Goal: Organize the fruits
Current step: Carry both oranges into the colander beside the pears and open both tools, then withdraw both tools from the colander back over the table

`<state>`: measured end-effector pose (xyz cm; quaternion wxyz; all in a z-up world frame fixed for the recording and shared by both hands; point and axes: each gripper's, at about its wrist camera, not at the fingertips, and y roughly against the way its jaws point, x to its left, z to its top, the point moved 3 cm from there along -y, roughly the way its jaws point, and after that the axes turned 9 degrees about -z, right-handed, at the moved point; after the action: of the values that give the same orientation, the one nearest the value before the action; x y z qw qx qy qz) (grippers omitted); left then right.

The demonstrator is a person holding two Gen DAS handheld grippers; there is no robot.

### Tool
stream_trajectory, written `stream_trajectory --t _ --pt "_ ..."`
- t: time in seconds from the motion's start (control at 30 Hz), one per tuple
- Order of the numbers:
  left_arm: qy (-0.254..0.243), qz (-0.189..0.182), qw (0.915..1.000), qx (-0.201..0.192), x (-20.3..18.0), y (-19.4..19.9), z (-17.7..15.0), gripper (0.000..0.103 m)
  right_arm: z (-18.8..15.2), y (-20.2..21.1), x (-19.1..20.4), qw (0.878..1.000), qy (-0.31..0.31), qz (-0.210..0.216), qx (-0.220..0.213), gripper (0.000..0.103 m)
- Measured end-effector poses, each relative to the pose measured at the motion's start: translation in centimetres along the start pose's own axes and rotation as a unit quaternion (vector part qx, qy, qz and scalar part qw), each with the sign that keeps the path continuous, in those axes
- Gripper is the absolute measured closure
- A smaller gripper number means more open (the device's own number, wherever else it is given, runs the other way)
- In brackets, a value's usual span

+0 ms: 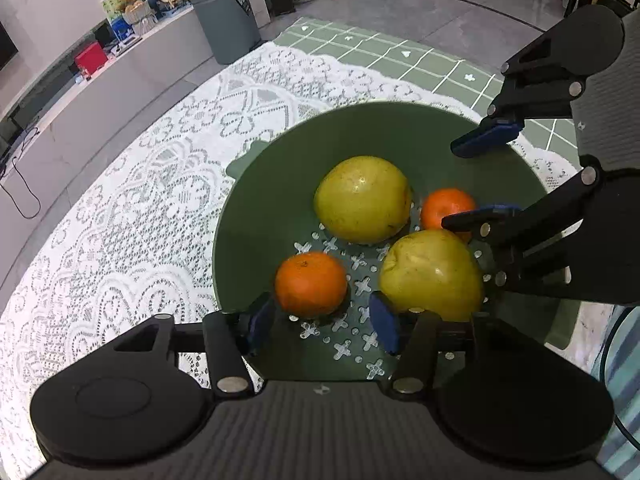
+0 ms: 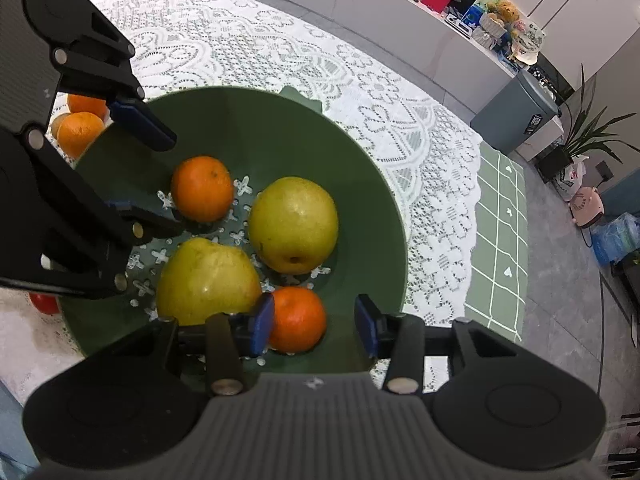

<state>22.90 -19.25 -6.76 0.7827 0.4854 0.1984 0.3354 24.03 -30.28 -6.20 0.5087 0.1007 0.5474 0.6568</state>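
A green perforated bowl (image 1: 280,184) on a white lace cloth holds two yellow-green pears and two oranges. In the left wrist view, my left gripper (image 1: 324,326) is open over the near rim, with one orange (image 1: 310,284) between its blue pads and a pear (image 1: 432,274) beside the right pad. The other pear (image 1: 362,200) lies in the middle. My right gripper (image 1: 476,182) is open above the second orange (image 1: 444,208). In the right wrist view, my right gripper (image 2: 316,326) is open around that orange (image 2: 298,318); the bowl (image 2: 360,184) and my left gripper (image 2: 158,180) show there too.
Outside the bowl, to its left in the right wrist view, lie more oranges (image 2: 78,132) and a red fruit (image 2: 44,304). A green checked mat (image 2: 500,240) lies under the lace cloth. A grey bin (image 1: 226,20) and a low counter with clutter stand beyond the table.
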Motion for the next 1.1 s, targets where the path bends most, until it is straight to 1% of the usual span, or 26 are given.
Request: stream_trajectory --t 0.03,0.1,0.2,0.27,0.4,0.53,0.63,0.77,0.87,1.0,1.1 --pt "-0.002 0.0 1.0 -0.003 -0.1 0.2 0.0 0.029 0.0 0.2 0.0 1.0 -0.001 -0.003 -0.003 0.055" --pt "-0.008 0.004 0.9999 -0.008 -0.3 0.5 0.1 0.026 0.1 0.8 0.0 1.0 -0.004 -0.008 -0.008 0.05" --pt "-0.012 0.016 0.9997 -0.015 -0.5 1.1 0.2 0.026 0.0 1.7 -0.1 1.0 -0.012 -0.016 -0.014 0.043" --pt "-0.013 0.018 0.9994 -0.027 -0.6 1.7 0.2 0.025 -0.1 2.3 -0.2 0.999 -0.018 -0.022 -0.018 0.041" --pt "-0.018 0.016 0.9981 -0.056 -0.9 3.1 0.2 0.019 -0.6 3.4 -0.2 0.999 -0.04 -0.026 -0.023 0.041" --pt "-0.016 0.021 0.9967 -0.077 -1.1 4.4 -0.4 0.019 -1.0 4.5 -0.1 0.996 -0.072 -0.031 -0.035 0.04" --pt "-0.011 0.017 0.995 -0.098 -1.1 5.6 -0.8 0.019 -1.4 5.7 0.3 0.993 -0.106 -0.032 -0.05 0.04" --pt "0.0 0.013 0.9922 -0.124 -0.9 7.3 -1.7 0.019 -1.8 7.6 1.4 0.985 -0.152 -0.031 -0.077 0.04" --pt "0.014 0.016 0.9897 -0.142 -0.4 8.5 -2.7 0.019 -2.2 8.6 2.2 0.976 -0.192 -0.019 -0.097 0.04" --pt "0.031 0.03 0.9862 -0.16 0.5 9.9 -4.2 0.019 -2.6 9.5 3.3 0.964 -0.237 -0.022 -0.117 0.04" --pt "0.035 0.042 0.9834 -0.173 0.9 10.9 -5.4 0.019 -2.9 9.9 4.3 0.952 -0.276 -0.008 -0.128 0.04"
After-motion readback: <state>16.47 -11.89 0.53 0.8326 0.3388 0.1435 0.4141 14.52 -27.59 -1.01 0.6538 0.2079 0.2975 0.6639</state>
